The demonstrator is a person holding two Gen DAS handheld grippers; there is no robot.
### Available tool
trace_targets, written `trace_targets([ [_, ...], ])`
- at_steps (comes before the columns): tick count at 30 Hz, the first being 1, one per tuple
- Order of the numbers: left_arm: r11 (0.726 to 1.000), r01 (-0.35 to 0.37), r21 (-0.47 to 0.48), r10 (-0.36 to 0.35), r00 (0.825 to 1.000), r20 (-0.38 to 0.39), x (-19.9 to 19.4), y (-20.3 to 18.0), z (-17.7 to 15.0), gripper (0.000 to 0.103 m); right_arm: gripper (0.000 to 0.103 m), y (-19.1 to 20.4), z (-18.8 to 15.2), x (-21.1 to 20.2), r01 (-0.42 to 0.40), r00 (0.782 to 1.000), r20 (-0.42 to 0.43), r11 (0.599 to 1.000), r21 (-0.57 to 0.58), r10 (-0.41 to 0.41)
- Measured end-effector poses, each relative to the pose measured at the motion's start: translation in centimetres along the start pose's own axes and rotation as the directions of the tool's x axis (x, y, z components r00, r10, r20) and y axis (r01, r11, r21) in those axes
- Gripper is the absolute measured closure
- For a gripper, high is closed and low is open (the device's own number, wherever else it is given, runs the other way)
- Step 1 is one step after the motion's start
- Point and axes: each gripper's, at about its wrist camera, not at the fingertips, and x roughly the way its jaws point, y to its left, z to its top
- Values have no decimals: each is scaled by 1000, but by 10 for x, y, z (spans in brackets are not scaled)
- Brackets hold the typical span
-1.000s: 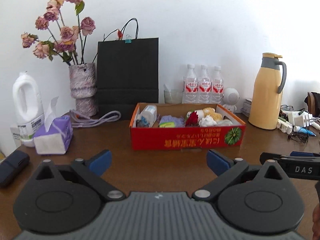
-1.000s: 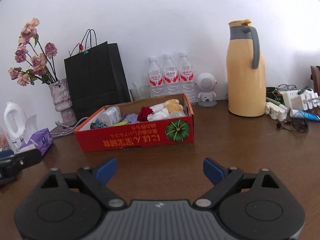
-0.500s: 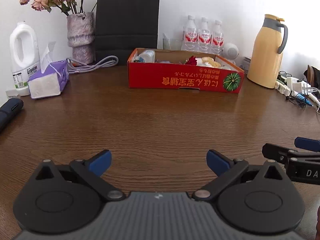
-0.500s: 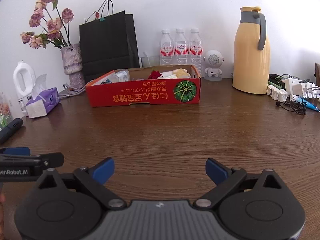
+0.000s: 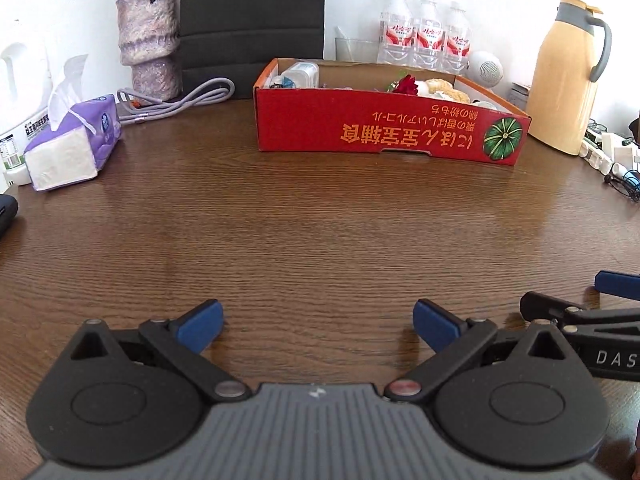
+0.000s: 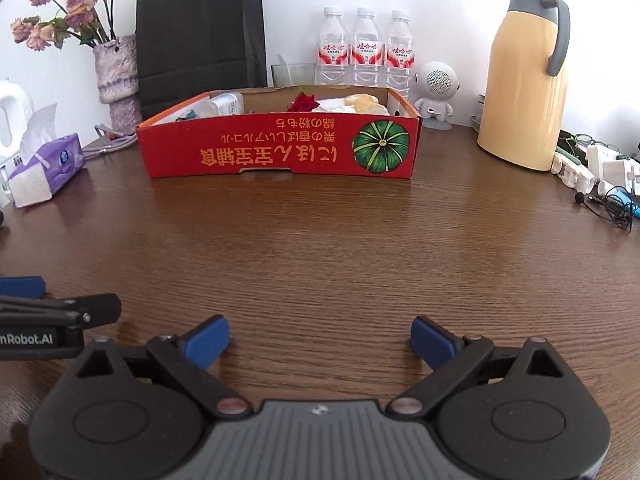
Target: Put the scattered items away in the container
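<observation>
Red box (image 6: pixel 280 152) ahead; both claws spread, empty; paper-bag (image 6: pixel 200 28) top only in right view.

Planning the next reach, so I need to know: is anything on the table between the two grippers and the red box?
Nothing visible. Bare table lies between the open right gripper and the red box, and likewise ahead of the open left gripper. The tissue pack sits off to the left.
</observation>
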Motion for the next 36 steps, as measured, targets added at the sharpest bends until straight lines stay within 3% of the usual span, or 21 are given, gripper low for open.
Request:
trace_targets([
  [7,1000,-20,18,20,1000,19,5,-5,-1,0,0,1,2,4,-3,1000,3,1000,1,3],
  [36,1000,-16,20,15,999,29,8,-4,0,0,0,5,6,8,-40,999,0,999,-23,40],
])
